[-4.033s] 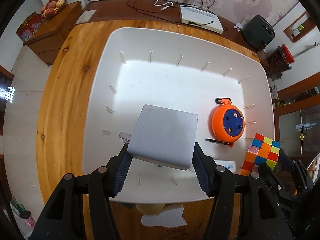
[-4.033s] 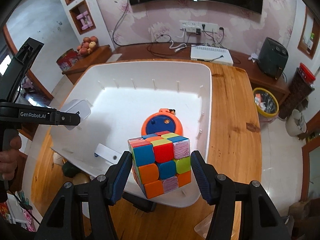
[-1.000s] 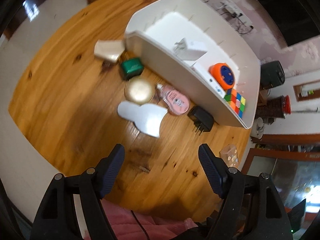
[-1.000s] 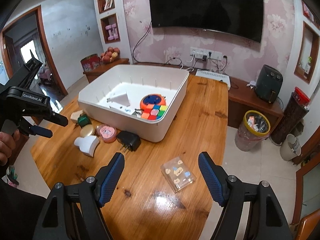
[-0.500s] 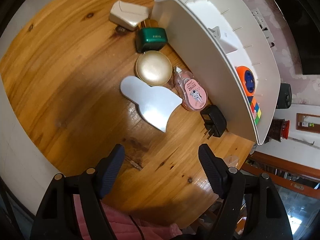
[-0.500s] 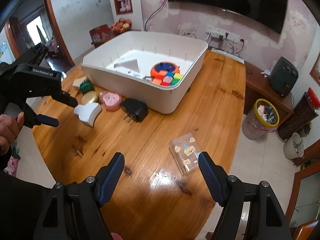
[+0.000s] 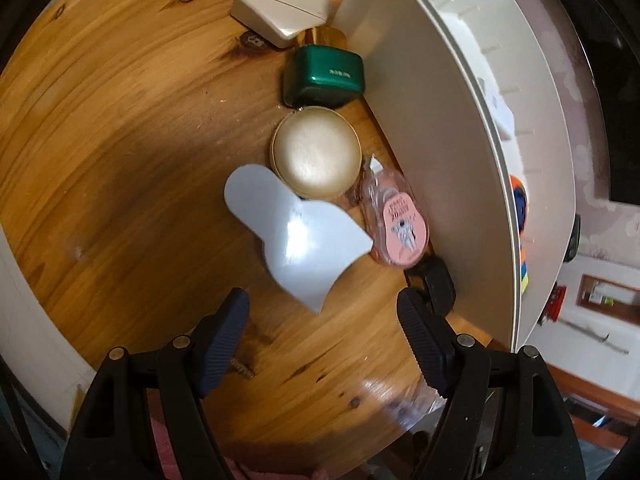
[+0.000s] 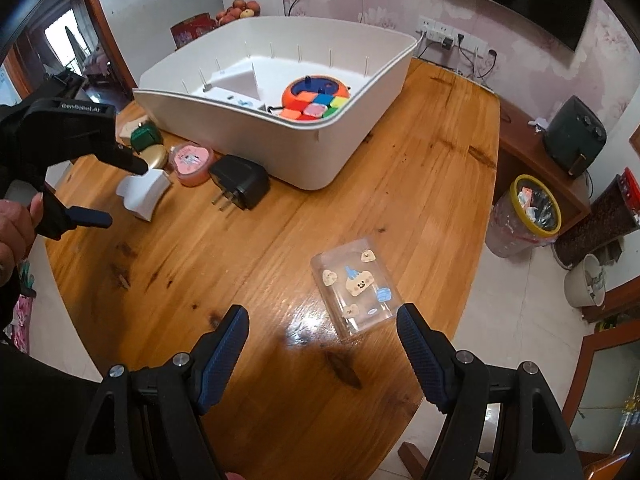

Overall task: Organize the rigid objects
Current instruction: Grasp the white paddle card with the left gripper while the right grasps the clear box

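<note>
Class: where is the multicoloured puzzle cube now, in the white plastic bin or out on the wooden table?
In. The multicoloured puzzle cube rests inside the white plastic bin, against the orange round cable reel.

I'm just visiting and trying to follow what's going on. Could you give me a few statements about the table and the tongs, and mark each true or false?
1. Both tongs are empty. True: the left tongs and the right tongs hold nothing.
2. The colourful cube lies on the table. False: it sits inside the white bin.
3. The black plug adapter is outside the bin. True.
4. The clear sticker box is in the bin. False: it lies on the wooden table, near the right tongs.
</note>
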